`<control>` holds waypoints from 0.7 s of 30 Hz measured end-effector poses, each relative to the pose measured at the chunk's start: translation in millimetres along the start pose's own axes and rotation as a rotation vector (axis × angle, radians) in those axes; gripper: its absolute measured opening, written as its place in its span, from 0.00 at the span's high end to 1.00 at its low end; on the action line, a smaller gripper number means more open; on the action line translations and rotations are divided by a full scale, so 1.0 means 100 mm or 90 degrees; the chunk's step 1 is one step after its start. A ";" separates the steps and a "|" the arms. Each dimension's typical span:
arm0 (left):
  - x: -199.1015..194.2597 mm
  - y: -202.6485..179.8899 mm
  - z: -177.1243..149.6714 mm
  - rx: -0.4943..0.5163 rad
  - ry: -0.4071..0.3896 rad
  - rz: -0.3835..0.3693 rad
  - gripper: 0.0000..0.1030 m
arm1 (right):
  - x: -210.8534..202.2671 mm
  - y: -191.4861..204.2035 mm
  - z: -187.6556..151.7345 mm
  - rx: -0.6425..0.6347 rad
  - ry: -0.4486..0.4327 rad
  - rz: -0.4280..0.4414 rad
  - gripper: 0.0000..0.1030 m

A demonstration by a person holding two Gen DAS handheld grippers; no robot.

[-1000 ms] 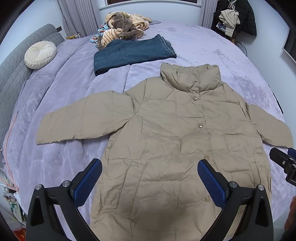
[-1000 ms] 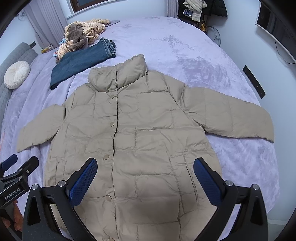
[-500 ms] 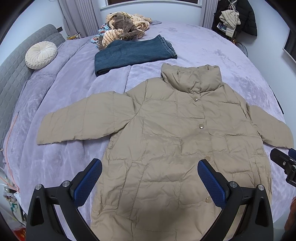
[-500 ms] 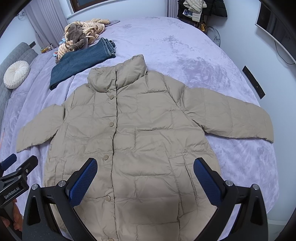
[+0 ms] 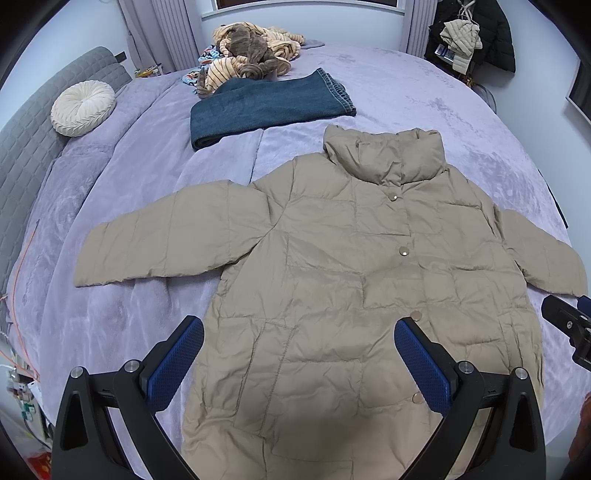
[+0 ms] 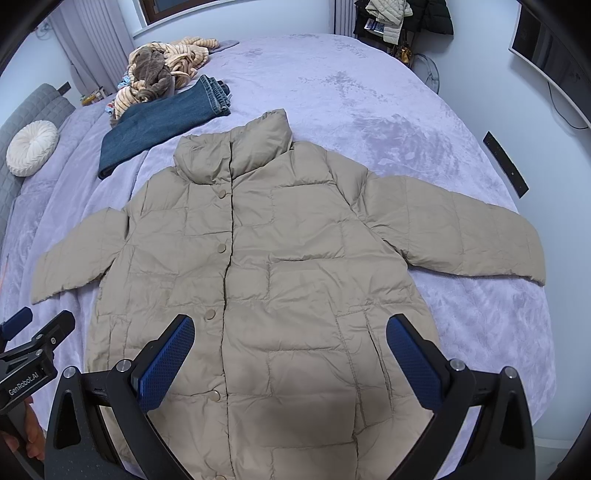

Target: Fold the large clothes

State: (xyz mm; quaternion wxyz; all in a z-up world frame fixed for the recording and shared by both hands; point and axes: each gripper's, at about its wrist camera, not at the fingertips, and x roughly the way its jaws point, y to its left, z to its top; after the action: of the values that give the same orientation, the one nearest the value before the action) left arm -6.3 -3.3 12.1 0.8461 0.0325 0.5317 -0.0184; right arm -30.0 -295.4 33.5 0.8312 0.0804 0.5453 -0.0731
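A beige quilted puffer jacket (image 5: 351,266) (image 6: 280,258) lies flat and front-up on the lilac bed, collar away from me, snapped shut, both sleeves spread out sideways. My left gripper (image 5: 299,354) hovers open above the jacket's lower left part, blue pads wide apart with nothing between them. My right gripper (image 6: 290,350) hovers open above the lower right part, also holding nothing. Each gripper shows at the edge of the other's view: the right one (image 5: 569,325) and the left one (image 6: 33,339).
Folded blue jeans (image 5: 269,107) lie beyond the collar, with a heap of striped and brown clothes (image 5: 251,59) behind them. A round cream cushion (image 5: 83,107) rests by the grey headboard (image 5: 26,155). Dark coats (image 5: 472,33) hang at the back right. The bed (image 6: 498,332) ends near the right sleeve.
Both grippers stay open and nearly still above the jacket's hem. The jacket has not moved.
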 end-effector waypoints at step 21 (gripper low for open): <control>0.00 0.02 0.00 -0.002 0.001 0.003 0.00 | 0.00 0.01 -0.01 -0.002 -0.001 -0.002 0.00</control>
State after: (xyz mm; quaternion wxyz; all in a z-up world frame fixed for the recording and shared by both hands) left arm -6.0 -1.7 12.7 0.8458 0.0324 0.5322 -0.0158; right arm -30.3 -294.3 33.2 0.8318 0.0781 0.5446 -0.0737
